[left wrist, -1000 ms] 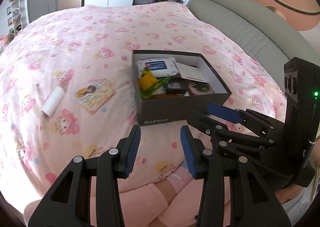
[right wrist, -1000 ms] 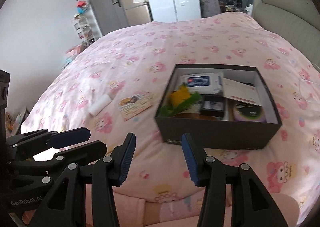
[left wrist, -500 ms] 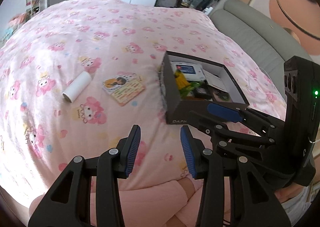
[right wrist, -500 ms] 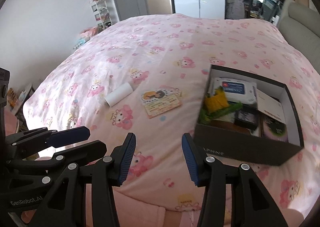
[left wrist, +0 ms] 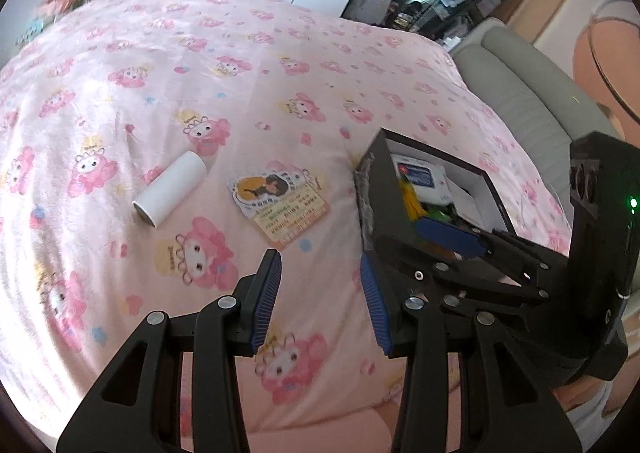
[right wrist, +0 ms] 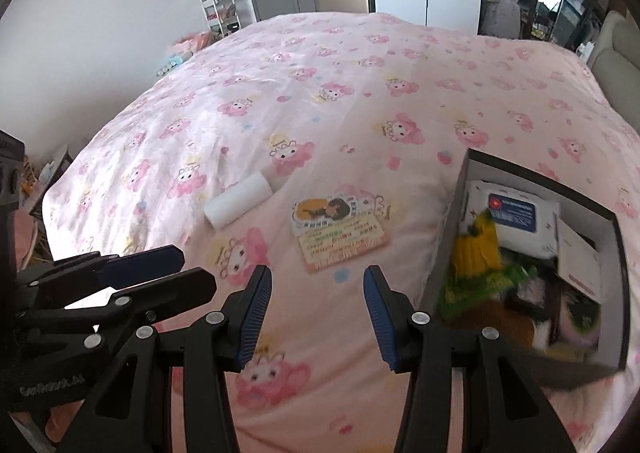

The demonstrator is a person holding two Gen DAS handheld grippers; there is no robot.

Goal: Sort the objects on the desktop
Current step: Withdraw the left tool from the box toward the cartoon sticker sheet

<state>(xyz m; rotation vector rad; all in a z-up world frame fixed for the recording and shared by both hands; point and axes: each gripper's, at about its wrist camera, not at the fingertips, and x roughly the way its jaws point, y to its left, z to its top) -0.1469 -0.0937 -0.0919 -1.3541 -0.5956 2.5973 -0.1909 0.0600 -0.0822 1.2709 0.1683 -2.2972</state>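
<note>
We have swung both grippers, left gripper (left wrist: 320, 301) and right gripper (right wrist: 316, 313), from the box (right wrist: 460, 213) toward the card (right wrist: 340, 229) and white roll (right wrist: 240, 201) on the bed (right wrist: 360, 73); fingers half open, holding nothing.

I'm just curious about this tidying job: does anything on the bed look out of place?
Yes. A white roll and a cartoon card lie loose on the pink bedspread, outside the dark box that holds everything else.

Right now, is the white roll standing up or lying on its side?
Lying on its side. The white roll rests lengthwise on the pink bedspread, one round end facing the camera, left of the card.
</note>
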